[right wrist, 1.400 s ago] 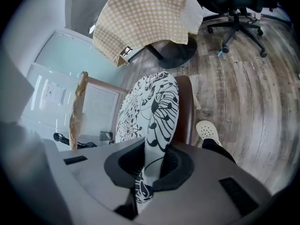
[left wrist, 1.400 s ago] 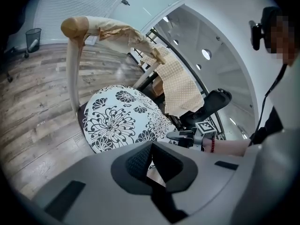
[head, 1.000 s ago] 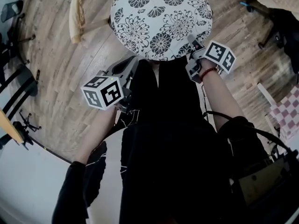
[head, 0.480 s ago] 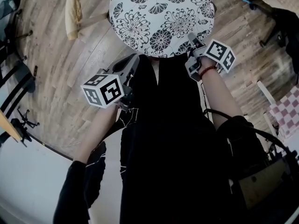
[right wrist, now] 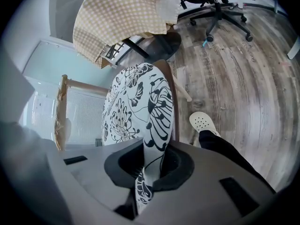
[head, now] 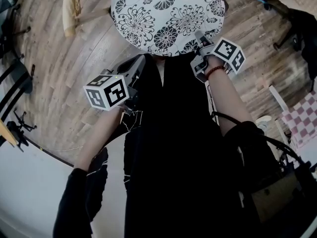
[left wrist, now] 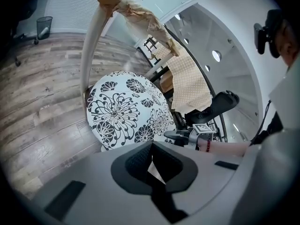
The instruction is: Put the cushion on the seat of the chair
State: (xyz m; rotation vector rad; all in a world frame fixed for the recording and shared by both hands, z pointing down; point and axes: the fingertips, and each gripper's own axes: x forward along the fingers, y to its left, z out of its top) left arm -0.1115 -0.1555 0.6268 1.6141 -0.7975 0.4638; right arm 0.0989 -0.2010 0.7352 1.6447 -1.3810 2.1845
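Shifted a little farther from the person, the cushion (head: 168, 14) hangs over the wooden floor (head: 74, 83) beside the chair (head: 69, 9), its near edge pinched in the closed jaws of the left gripper (head: 142, 59) and right gripper (head: 199, 36).

We see a floor (head: 64, 83) of grey-brown wooden planks. On it stands the wooden chair (left wrist: 91, 50), its curved back rail pale. Elsewhere a black office chair (right wrist: 220, 3) rests on its star base with casters, close to furniture draped in a beige checked cloth (right wrist: 122, 18). A small dark waste bin (left wrist: 43, 26) stands near the far wall, a black stand (head: 17, 130) with spread legs sits by the floor's left edge, and one white perforated shoe (right wrist: 202, 123) is planted on the planks.
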